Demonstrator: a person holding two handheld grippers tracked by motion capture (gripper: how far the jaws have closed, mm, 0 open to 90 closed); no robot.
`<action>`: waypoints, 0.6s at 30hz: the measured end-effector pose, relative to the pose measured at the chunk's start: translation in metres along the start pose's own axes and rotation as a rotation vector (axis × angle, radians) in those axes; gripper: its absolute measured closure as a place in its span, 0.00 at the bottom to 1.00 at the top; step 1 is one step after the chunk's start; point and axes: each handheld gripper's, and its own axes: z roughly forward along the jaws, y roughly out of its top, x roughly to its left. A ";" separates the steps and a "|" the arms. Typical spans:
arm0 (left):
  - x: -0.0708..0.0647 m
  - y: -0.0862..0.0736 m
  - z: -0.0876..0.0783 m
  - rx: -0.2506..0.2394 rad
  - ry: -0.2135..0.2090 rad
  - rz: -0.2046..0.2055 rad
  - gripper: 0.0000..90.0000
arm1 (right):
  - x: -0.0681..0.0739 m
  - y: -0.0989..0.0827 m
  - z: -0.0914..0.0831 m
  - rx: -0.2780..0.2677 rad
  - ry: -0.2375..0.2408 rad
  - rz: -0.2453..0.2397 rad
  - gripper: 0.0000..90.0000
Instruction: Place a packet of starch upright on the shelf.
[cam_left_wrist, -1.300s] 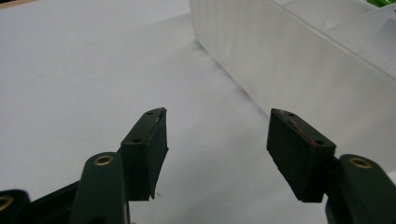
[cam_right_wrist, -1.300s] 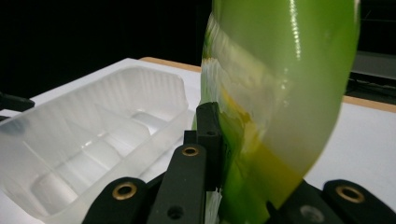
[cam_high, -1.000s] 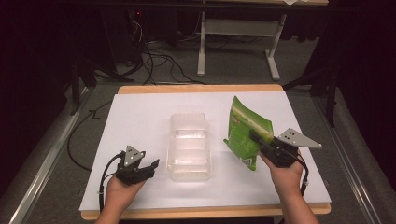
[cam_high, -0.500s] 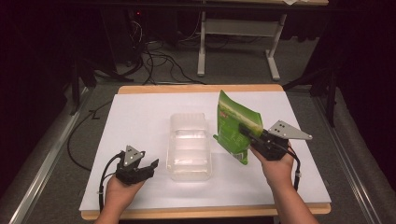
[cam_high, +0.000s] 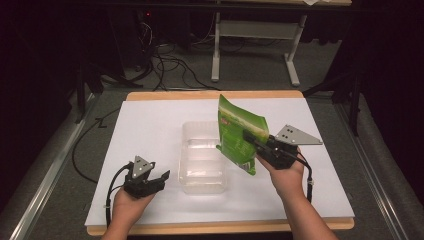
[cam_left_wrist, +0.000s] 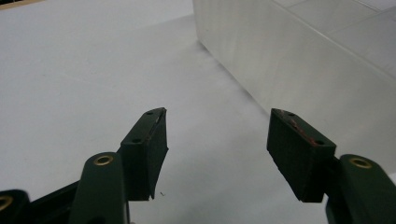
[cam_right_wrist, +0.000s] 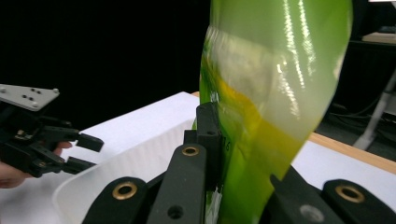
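Note:
A green snack bag hangs upright above the right edge of a clear plastic container. My right gripper is shut on the bag's lower part; in the right gripper view the glossy green bag sits clamped between the black jaws, with the container's white rim below. My left gripper rests open on the table at the container's left front corner. In the left gripper view its fingertips stand apart with nothing between them, and the container's wall lies just ahead to the right.
The white table top has a wooden edge at the back. Cables and a desk frame stand on the floor beyond. In the right gripper view the left gripper shows beyond the container.
My right gripper has carried the green bag leftward, from beside the container to above its right edge. The left gripper has stayed still.

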 end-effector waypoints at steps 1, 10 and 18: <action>0.000 0.000 0.000 0.000 -0.001 0.000 0.43 | 0.002 0.001 0.001 0.000 0.008 -0.006 0.99; 0.001 0.000 -0.001 -0.007 -0.004 -0.003 0.43 | 0.020 0.010 0.014 -0.015 0.102 -0.017 0.99; 0.002 0.000 -0.003 -0.012 -0.005 -0.007 0.43 | 0.034 0.012 0.034 0.010 0.234 -0.031 0.99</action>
